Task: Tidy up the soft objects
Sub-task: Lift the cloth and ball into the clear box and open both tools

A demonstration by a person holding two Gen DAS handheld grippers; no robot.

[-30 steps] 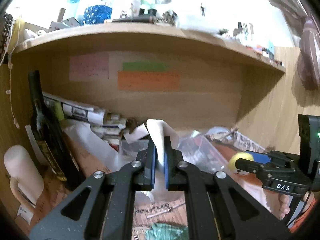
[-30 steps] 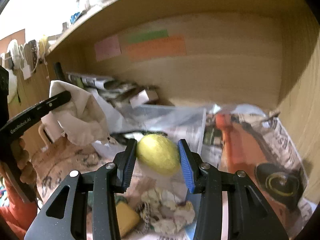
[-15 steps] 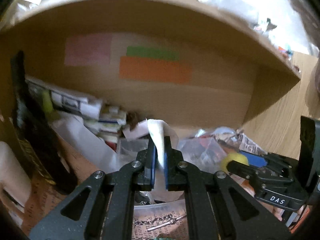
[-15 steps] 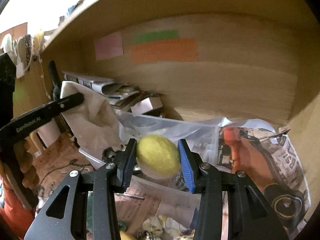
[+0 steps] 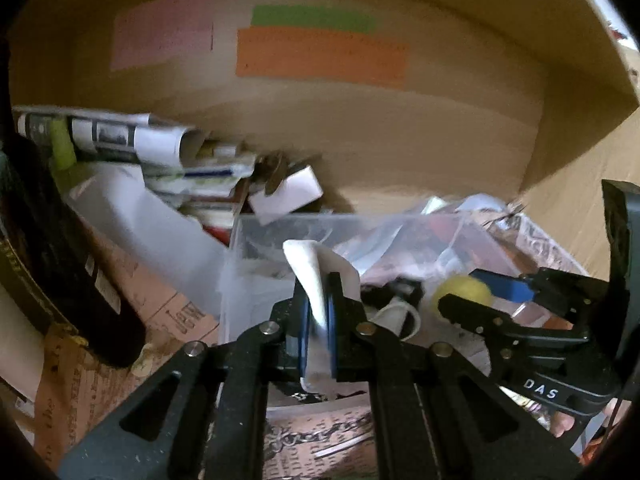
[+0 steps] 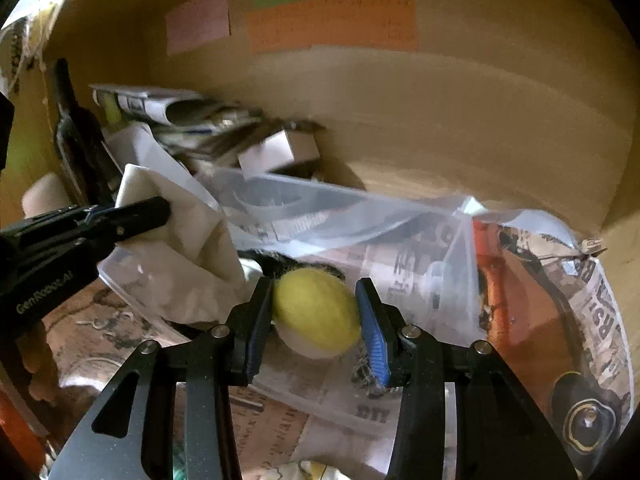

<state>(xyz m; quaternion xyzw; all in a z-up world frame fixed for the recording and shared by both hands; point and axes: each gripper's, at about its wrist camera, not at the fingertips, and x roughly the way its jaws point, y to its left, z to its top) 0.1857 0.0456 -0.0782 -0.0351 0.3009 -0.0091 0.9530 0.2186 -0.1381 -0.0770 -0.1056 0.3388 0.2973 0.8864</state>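
Note:
My left gripper (image 5: 318, 312) is shut on a white cloth (image 5: 316, 268) and holds it over the near left part of a clear plastic bin (image 5: 256, 236). The cloth (image 6: 188, 240) hangs into the bin in the right wrist view. My right gripper (image 6: 316, 312) is shut on a yellow felt ball (image 6: 316, 312) and holds it above the bin (image 6: 360, 216). It also shows in the left wrist view (image 5: 476, 296), with the ball (image 5: 460, 290) at the bin's right side.
The bin stands under a wooden shelf, on newspaper (image 6: 560, 300). A dark bottle (image 5: 60, 272) stands at the left. Rolled papers and small boxes (image 5: 168, 152) are piled behind it. Coloured labels (image 5: 320, 56) are stuck on the back wall. A metal chain (image 5: 316, 436) lies in front.
Both grippers have moved forward under the shelf and down toward the clear bin, still holding the cloth and the ball.

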